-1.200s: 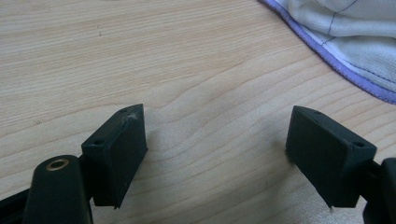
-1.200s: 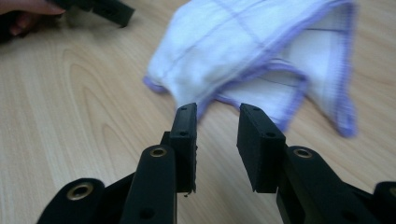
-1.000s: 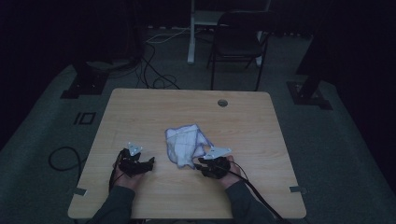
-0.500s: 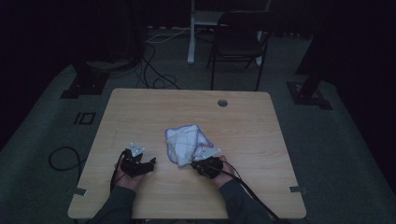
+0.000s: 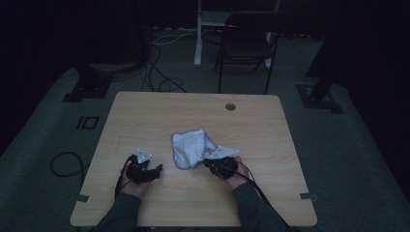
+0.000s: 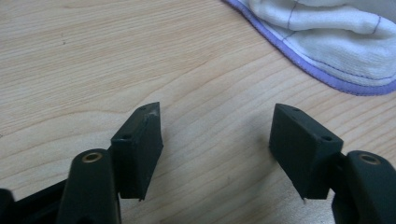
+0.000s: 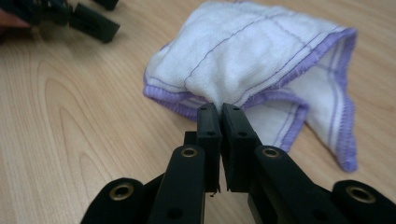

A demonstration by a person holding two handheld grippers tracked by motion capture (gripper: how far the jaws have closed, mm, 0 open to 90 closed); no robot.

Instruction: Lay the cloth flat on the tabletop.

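while the right gripper (image 7: 220,108) pinches the near hem of the white cloth (image 7: 261,56), with its jaws having just closed onto the purple-edged fold, you keep that pinch firm before any pull. the cloth lies crumpled near the middle of the wooden table (image 5: 145,111), just ahead of your right hand and to the right of your left. check in the right gripper view that the jaws bite more than the trim alone; from this angle you cannot tell how many layers are caught, so a slow test lift is advisable.

the left gripper (image 6: 217,123) stands spread over bare wood, nothing between its jaws, though they have just been narrowing a little. the cloth's curved purple edge (image 6: 299,65) lies ahead of it and apart from it. to work the cloth well, you bring the left gripper to that edge, set one jaw under the hem, and close only when fabric sits between both pads. keep both hands low to the table so the cloth does not slip or bunch further
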